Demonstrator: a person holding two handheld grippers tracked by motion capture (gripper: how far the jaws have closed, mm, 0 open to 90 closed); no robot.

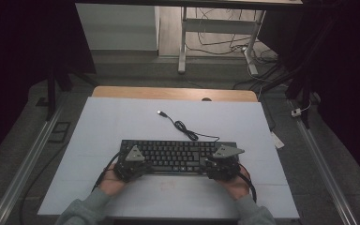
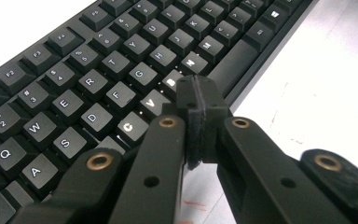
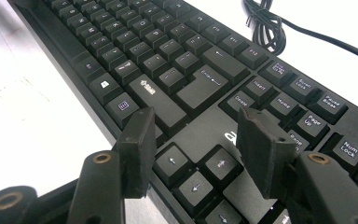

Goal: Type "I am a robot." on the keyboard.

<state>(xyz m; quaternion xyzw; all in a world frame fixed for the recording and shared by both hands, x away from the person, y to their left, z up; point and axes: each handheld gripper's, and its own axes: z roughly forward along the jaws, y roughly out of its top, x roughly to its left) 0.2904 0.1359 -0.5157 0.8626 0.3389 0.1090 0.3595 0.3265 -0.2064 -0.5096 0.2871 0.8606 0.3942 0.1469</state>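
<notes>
A black keyboard (image 1: 178,152) lies across the near middle of the white table top (image 1: 122,122). My left gripper (image 1: 133,160) rests at its left end, held by a hand. In the left gripper view its jaws are shut pad to pad with nothing between them, and the left gripper (image 2: 196,100) hovers just over the keyboard (image 2: 98,70) near the V and B keys and the space bar. My right gripper (image 1: 222,160) is at the keyboard's right end. In the right gripper view, the right gripper (image 3: 198,140) stands open above the arrow keys of the keyboard (image 3: 168,51), holding nothing.
The keyboard's black cable (image 1: 183,126) coils away behind it and ends in a loose USB plug (image 1: 161,113); the cable (image 3: 265,23) also runs past the far right keys. Beyond the table's wooden back edge (image 1: 168,93) stand desk legs and floor cables.
</notes>
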